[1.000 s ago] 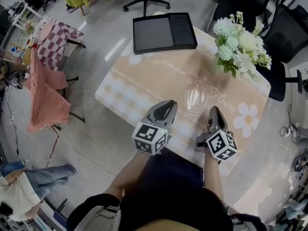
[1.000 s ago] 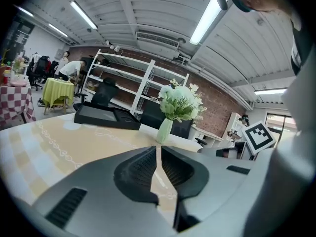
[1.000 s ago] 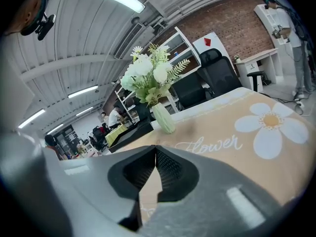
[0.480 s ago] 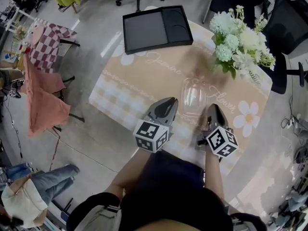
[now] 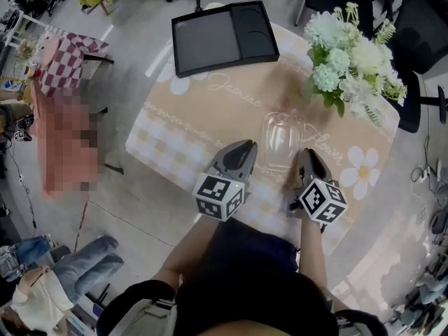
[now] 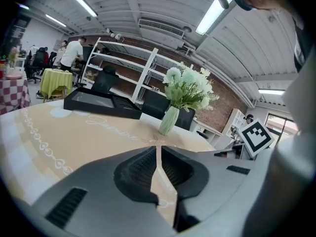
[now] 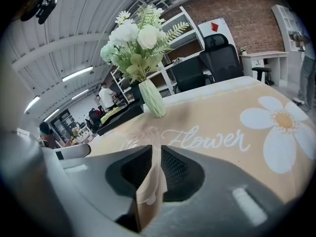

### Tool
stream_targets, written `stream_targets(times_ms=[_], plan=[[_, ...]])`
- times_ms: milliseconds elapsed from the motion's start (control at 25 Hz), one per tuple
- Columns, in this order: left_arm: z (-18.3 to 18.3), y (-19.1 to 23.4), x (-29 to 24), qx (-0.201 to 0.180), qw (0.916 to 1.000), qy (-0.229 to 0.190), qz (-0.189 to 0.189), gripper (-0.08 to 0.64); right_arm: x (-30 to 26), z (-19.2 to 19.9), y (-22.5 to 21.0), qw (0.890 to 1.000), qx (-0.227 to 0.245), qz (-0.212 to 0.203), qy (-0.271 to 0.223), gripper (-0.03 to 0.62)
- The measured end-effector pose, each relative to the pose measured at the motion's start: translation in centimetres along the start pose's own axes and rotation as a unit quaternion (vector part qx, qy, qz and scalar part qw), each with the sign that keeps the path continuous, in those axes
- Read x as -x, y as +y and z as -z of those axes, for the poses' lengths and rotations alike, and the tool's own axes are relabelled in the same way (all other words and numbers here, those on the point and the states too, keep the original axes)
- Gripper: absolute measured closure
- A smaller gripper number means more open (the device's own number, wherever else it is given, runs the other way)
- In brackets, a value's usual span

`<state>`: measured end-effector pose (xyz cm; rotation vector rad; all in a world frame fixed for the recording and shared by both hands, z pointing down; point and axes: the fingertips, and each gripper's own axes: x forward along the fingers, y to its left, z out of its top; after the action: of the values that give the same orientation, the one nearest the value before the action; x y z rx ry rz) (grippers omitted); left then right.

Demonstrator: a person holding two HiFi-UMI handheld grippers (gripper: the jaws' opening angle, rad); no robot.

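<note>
A clear glass [image 5: 281, 140] stands on the beige flowered tablecloth [image 5: 210, 121], between my two grippers and just beyond their tips. My left gripper [image 5: 245, 148] is to its left, my right gripper [image 5: 309, 154] to its right, both over the near part of the table. In the left gripper view the left gripper [image 6: 158, 148] has its jaws together with nothing in them. The right gripper [image 7: 156, 146] is likewise shut and empty, and the glass [image 7: 142, 133] shows faintly just ahead of it.
A pale green vase of white flowers [image 5: 348, 58] stands at the table's far right, also seen as the vase [image 6: 169, 120] and the vase [image 7: 152, 98]. A black tray [image 5: 224, 36] lies at the far edge. Office chairs and a checked-cloth table [image 5: 64, 56] stand around.
Both grippers have edged forward over the table, so the vase looks larger in both gripper views. The right gripper now points lower. Both jaws stay shut.
</note>
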<state>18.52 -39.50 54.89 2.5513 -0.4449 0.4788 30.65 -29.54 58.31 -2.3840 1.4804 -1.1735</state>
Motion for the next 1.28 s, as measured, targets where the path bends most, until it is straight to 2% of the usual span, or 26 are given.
stream_targets(times_ms=[240, 360, 680, 1280], plan=[[0.3, 0.2, -0.3, 0.003, 1.0000, 0.005, -0.006, 0.522, -0.6, 0.4, 0.3, 1.000, 0.014, -0.003, 0.024, 0.541], [0.4, 0.2, -0.2, 0.005, 0.9999, 0.006, -0.009, 0.522, -0.8, 0.8, 0.3, 0.999, 0.018, 0.007, 0.039, 0.505], [0.5, 0.4, -0.4, 0.005, 0.9998, 0.012, -0.012, 0.522, -1.8, 2.0, 0.1, 0.994, 0.044, 0.040, 0.096, 0.505], [0.5, 0.8, -0.6, 0.006, 0.9998, 0.012, -0.011, 0.522, -1.9, 1.9, -0.2, 0.994, 0.028, 0.043, 0.100, 0.528]])
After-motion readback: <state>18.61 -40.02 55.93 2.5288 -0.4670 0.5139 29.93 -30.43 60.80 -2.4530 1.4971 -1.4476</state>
